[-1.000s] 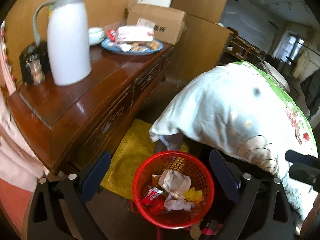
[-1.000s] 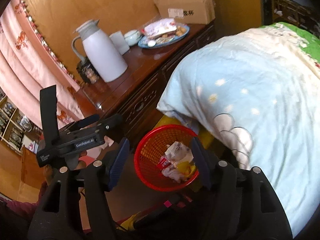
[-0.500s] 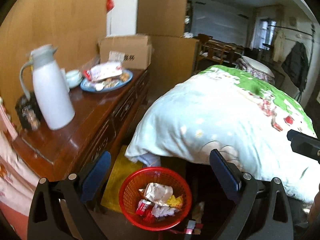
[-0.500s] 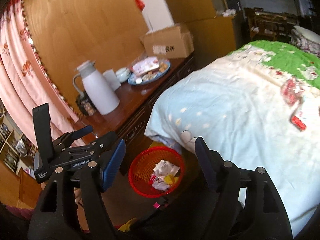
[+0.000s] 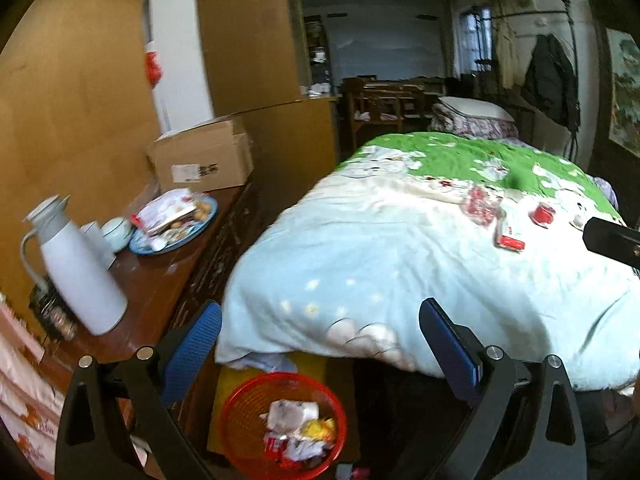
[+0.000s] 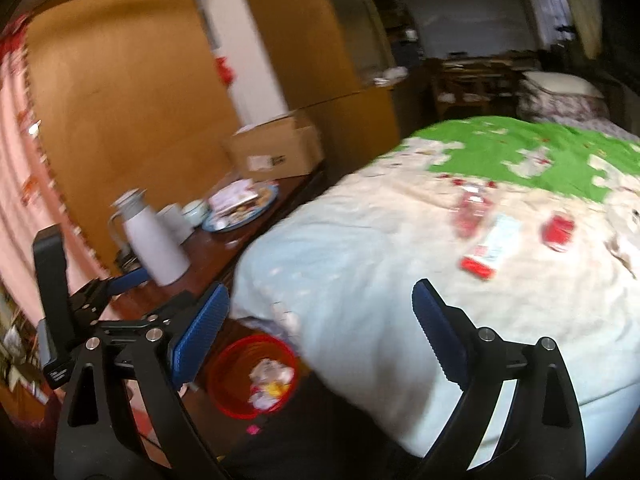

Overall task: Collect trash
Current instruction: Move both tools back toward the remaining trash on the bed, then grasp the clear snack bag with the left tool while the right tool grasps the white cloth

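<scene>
Right gripper [image 6: 320, 336]: jaws wide apart and just been opening further; nothing between them.
Left gripper [image 5: 320, 348]: jaws spread wide, holding nothing.
Trash on bed [image 5: 360, 248]: three wrappers lie well apart from both grippers: a crumpled red one [image 5: 478, 206], a long red-and-white one [image 5: 508, 232], a small red one [image 5: 542, 213].
Long wrapper: long axis runs toward the bed's foot, red end nearest.
Bin [image 5: 240, 420]: one red basket on the floor at the bed's corner, with crumpled paper and wrappers inside.
Writing: box [image 5: 202, 158] carries a white label, print too blurred to read.
Dresser [image 5: 160, 280]: one white flask [image 5: 76, 268], one plate [image 5: 176, 220] of snacks.
</scene>
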Available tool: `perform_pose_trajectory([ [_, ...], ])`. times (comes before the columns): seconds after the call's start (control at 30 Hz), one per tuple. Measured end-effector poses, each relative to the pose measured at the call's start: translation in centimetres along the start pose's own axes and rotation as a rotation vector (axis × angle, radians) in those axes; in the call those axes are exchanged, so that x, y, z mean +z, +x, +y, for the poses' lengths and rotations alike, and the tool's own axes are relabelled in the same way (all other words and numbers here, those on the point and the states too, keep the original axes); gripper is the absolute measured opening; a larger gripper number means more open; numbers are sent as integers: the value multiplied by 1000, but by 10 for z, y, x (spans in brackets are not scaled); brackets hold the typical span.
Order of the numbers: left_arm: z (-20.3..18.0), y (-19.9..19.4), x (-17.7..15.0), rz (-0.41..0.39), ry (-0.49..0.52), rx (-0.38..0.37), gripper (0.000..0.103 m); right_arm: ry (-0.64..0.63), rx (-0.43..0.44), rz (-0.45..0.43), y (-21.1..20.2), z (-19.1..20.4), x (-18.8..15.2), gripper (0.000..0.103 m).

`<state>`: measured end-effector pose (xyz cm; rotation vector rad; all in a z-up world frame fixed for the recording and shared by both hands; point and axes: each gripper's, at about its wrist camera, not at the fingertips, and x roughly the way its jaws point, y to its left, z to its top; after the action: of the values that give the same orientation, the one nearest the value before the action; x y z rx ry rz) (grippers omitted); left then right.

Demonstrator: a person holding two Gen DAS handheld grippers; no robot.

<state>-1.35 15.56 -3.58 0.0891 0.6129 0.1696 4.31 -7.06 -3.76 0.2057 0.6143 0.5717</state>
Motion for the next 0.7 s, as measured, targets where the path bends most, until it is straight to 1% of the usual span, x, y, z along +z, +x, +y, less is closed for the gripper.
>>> perform_pose_trajectory([
  [0.07,-18,14,9,13,24,-19,97,54,-68,-12,1,-32,2,90],
  [0.1,-29,24,13,23,40,-31,97,71,-88,-15,0,-42,2,90],
  [0.13,-38,32,18,32,53,-40,97,105,-127,-19,0,-62,3,90],
  [0.2,-52,45,22,44,73,-56,97,140,-175,-14,2,-84,4,90],
  [0.3,-78,67,33,63,100,-83,97,196,-271,-33,-4,-125,3,90],
  [0.4,-101,89,44,89,118,-116,97,242,-325,-35,-5,-152,1,90],
  [0.53,-129,120,57,126,136,-147,97,270,-434,-31,-5,-189,-4,90],
  [0.63,-151,149,69,174,138,-188,97,300,-479,-14,-1,-214,-7,90],
  [0.7,-162,160,74,191,144,-212,97,320,-494,-8,1,-224,-8,90],
])
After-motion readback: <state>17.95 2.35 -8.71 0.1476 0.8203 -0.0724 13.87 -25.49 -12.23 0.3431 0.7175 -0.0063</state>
